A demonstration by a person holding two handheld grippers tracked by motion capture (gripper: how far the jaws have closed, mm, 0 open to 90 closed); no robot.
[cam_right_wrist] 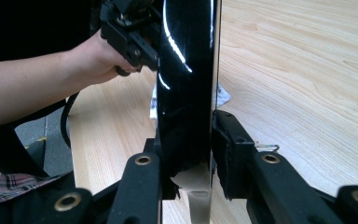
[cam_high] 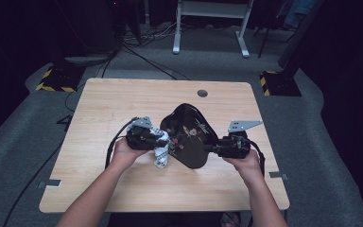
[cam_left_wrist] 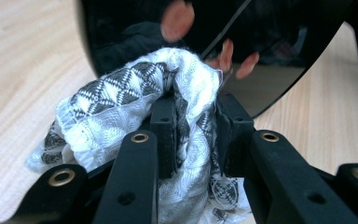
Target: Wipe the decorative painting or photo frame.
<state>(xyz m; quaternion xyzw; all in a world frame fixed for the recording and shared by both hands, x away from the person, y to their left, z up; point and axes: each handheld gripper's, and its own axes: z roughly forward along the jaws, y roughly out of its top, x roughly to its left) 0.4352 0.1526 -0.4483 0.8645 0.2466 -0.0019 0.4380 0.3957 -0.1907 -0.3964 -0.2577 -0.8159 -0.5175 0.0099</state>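
A glossy black tray (cam_high: 189,135) with a flower pattern is held tilted above the middle of the wooden table (cam_high: 123,99). My right gripper (cam_high: 215,149) is shut on its right rim; in the right gripper view the tray's edge (cam_right_wrist: 186,84) stands upright between the two jaws. My left gripper (cam_high: 163,142) is shut on a bunched white cloth with a black diamond pattern (cam_high: 161,150), and the cloth (cam_left_wrist: 135,93) presses against the tray's shiny face (cam_left_wrist: 261,42) at its left side. A loose end of cloth hangs below the left gripper.
A round cable hole (cam_high: 202,93) sits near the table's far edge. Beyond the table stand a white desk frame (cam_high: 210,28) and floor cables (cam_high: 146,56). Yellow-black striped bases (cam_high: 56,78) flank the far corners. Bare wood surrounds the tray.
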